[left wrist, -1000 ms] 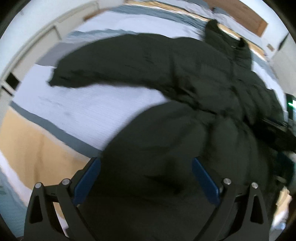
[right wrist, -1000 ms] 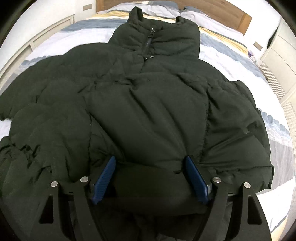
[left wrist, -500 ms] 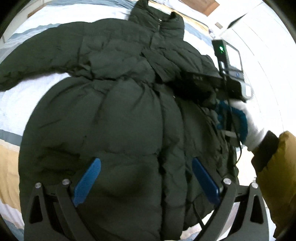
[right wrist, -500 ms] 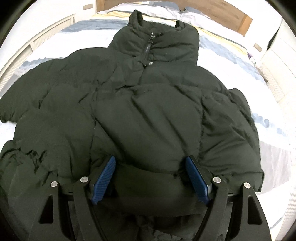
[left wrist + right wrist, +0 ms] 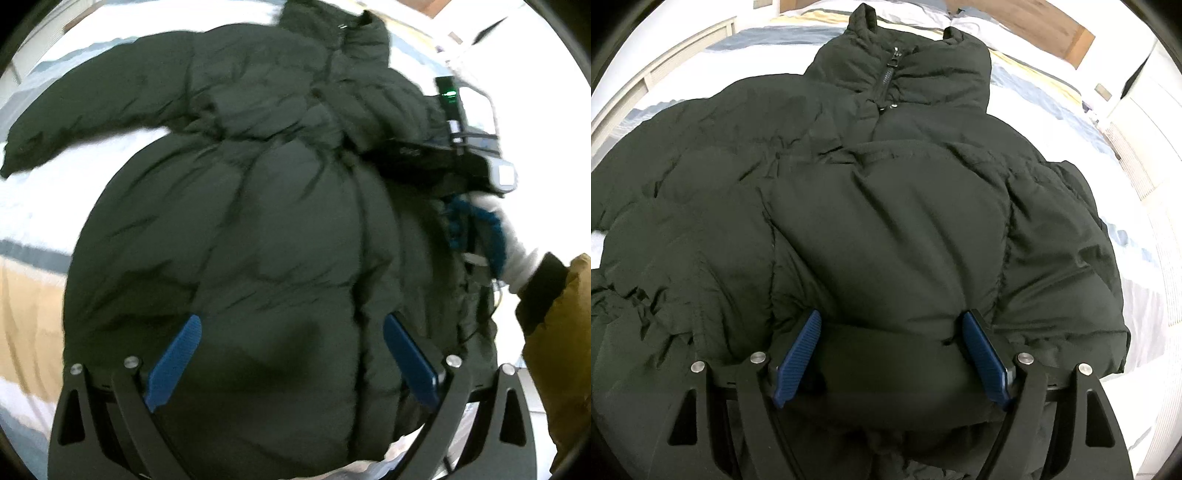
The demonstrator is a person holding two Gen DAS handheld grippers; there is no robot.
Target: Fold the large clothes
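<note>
Swinging round over the last second, my left claw (image 5: pixel 291 354) went from the outstretched sleeve (image 5: pixel 92 110) to the body of the dark puffer jacket (image 5: pixel 277 229); its blue pads (image 5: pixel 175 356) stand wide, nothing pinched. My right claw (image 5: pixel 892 350) has barely shifted, pads spread across a thick roll of the jacket's hem (image 5: pixel 890 373); I cannot tell whether they press it. The jacket lies front-up on the striped bed (image 5: pixel 1052 96), collar (image 5: pixel 901 66) at twelve o'clock. At three o'clock in the left view, a white-gloved hand (image 5: pixel 513 254) holds the other rig.
</note>
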